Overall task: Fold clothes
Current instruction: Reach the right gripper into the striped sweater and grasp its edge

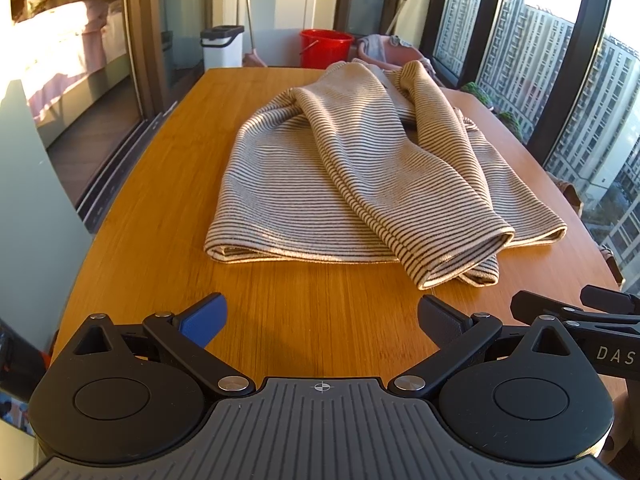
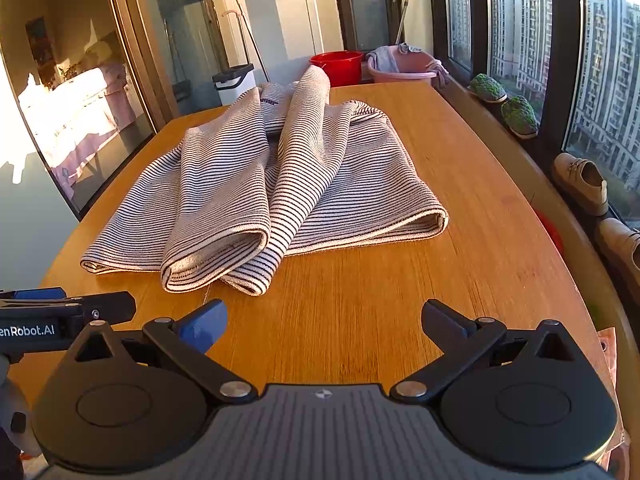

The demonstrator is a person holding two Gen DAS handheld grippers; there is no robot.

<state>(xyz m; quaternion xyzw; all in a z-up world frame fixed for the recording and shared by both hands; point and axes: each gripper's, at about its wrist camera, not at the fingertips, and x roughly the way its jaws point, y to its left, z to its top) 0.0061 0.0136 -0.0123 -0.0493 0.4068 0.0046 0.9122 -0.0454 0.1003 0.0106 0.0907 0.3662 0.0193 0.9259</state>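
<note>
A beige striped garment (image 1: pixel 360 176) lies on the wooden table (image 1: pixel 168 208), body flat, both long sleeves folded down over it with the cuffs toward me. It also shows in the right wrist view (image 2: pixel 256 184). My left gripper (image 1: pixel 322 318) is open and empty, hovering over bare table just short of the hem. My right gripper (image 2: pixel 324 320) is open and empty, also short of the hem, to the right of the cuffs. Each gripper shows at the edge of the other's view: the right one (image 1: pixel 576 312), the left one (image 2: pixel 68 312).
A red bucket (image 1: pixel 326 46), a pink basin with cloths (image 2: pixel 400 66) and a white bin (image 1: pixel 222 46) stand beyond the table's far end. Shoes (image 2: pixel 582 182) line the window sill on the right. A glass sliding door runs along the left.
</note>
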